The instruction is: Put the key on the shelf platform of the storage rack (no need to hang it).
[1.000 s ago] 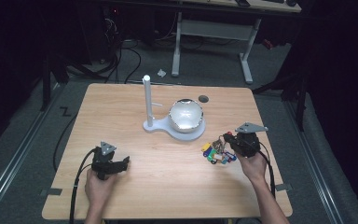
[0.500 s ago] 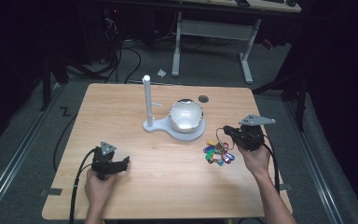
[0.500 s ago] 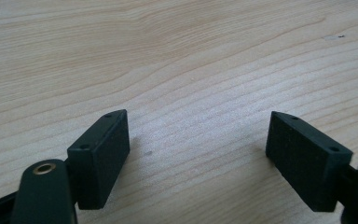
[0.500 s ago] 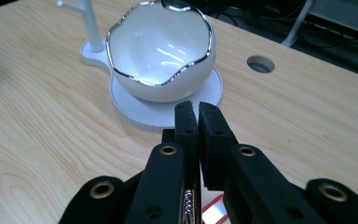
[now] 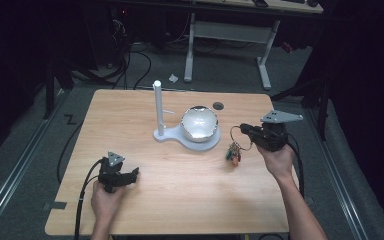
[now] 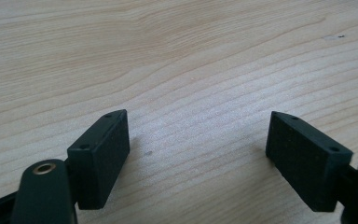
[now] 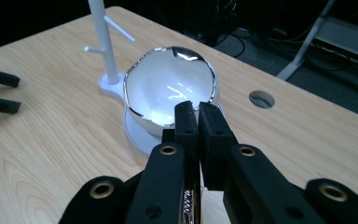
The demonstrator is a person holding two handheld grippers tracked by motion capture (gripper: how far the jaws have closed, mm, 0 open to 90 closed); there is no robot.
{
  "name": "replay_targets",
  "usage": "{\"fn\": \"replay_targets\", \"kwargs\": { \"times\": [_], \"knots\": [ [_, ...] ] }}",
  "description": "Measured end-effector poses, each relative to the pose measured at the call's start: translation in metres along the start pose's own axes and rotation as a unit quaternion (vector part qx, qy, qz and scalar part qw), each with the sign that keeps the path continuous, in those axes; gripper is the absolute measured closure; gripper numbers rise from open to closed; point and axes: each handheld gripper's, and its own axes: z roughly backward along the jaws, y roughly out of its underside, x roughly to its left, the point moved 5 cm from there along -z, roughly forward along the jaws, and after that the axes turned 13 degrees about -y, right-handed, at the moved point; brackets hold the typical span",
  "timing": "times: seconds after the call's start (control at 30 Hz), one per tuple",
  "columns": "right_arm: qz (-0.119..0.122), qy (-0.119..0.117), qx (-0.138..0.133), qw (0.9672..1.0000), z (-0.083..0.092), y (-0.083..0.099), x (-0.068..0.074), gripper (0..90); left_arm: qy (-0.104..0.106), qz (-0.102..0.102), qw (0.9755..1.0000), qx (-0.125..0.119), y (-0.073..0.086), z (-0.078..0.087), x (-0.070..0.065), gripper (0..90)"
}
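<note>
Clearly my right gripper [image 5: 244,131] pinches the key bunch [image 5: 233,151] by its ring at centre right; it dangles, light and loose

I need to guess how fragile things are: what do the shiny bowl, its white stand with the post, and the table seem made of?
The shiny round bowl looks like glossy mirrored metal or glazed ceramic: sharp reflections. The white stand with upright post seems matte plastic, uniform and dull. The light table looks like wood or wood laminate, with visible grain.
</note>
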Motion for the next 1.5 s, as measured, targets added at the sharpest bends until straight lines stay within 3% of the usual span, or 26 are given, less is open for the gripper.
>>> {"fn": "replay_targets", "kwargs": {
  "times": [0.6, 1.07, 1.5],
  "knots": [
    [0.009, -0.034, -0.014, 0.9993, -0.002, -0.041, 0.004, 87.7, 0.000, 0.000, 1.0000, 0.000, 0.000, 0.000, 0.000, 22.0],
    [-0.003, -0.054, -0.024, 0.9983, -0.007, -0.072, -0.003, 87.7, 0.000, 0.000, 1.0000, 0.000, 0.000, 0.000, 0.000, 22.0],
    [-0.004, -0.064, -0.025, 0.9976, -0.026, -0.094, -0.005, 87.7, -0.001, 0.000, 1.0000, -0.001, 0.000, 0.000, 0.000, 22.1]
  ]
}}
